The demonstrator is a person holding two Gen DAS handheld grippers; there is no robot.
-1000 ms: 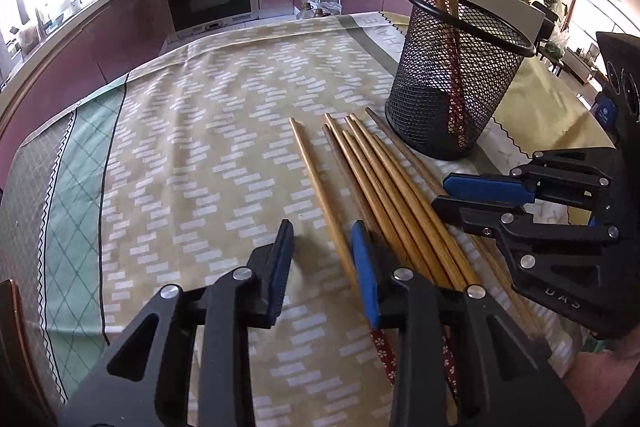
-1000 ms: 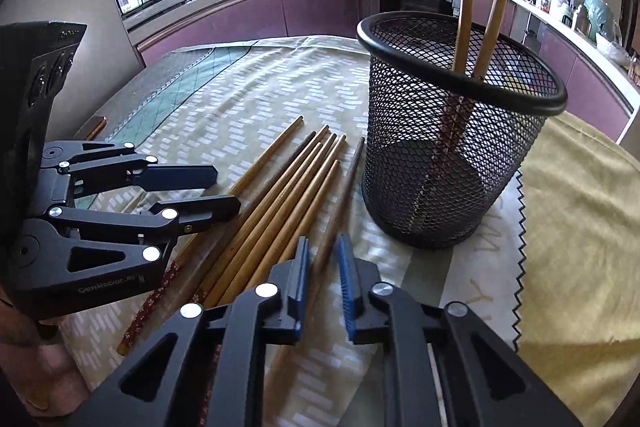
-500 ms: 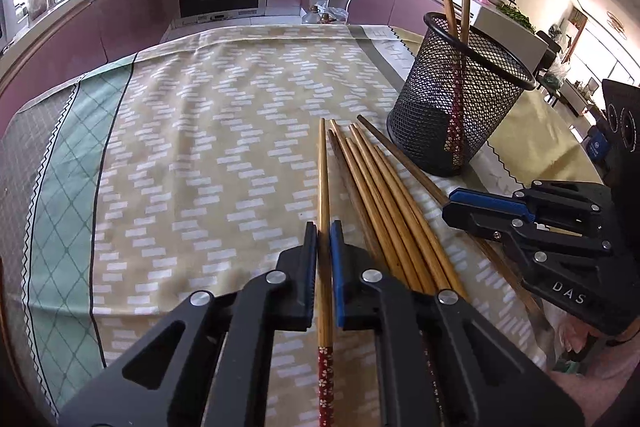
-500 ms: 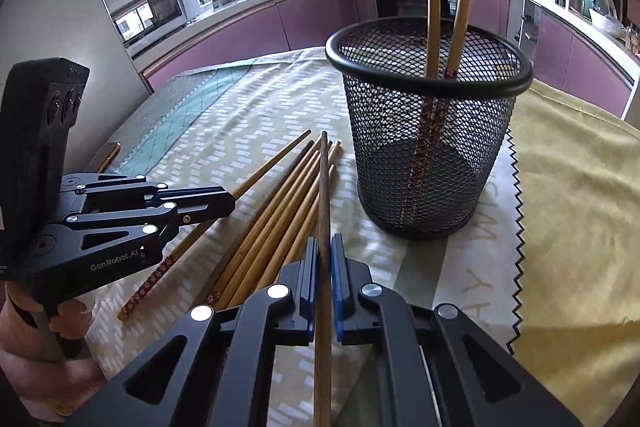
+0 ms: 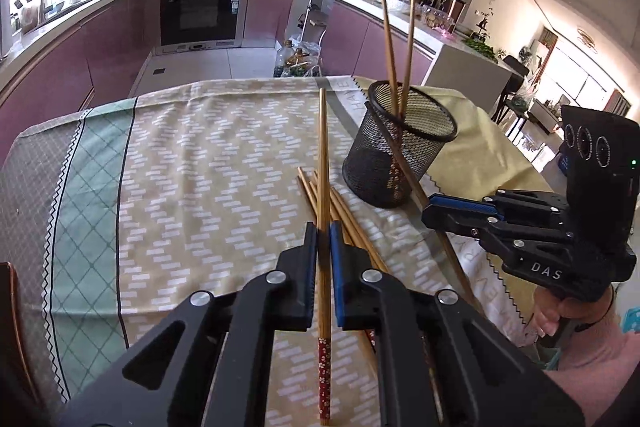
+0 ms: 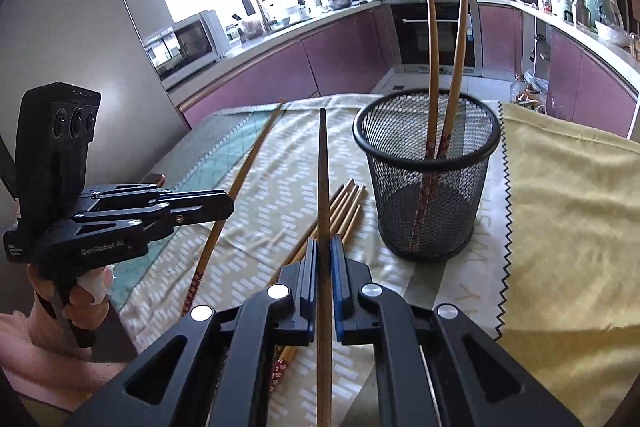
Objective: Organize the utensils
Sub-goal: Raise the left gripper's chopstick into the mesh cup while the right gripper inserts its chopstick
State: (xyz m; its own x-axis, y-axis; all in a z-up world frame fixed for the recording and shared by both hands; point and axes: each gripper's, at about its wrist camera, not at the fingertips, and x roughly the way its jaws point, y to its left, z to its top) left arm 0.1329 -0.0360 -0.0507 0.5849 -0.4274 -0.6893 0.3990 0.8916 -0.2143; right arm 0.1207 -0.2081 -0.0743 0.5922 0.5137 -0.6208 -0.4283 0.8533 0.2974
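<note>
L gripper (image 5: 324, 239) clamped on one chopstick (image 5: 323, 155), R gripper (image 6: 324, 251) clamped on another chopstick (image 6: 322, 179), both raised off tablecloth (image 5: 180, 155), loose chopsticks (image 6: 346, 205) beside mesh holder (image 6: 428, 195) w/ two inside.

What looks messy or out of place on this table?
Loose chopsticks lie in a heap on the tablecloth beside the mesh holder, which holds only two chopsticks. Nothing looks spilled or broken.
</note>
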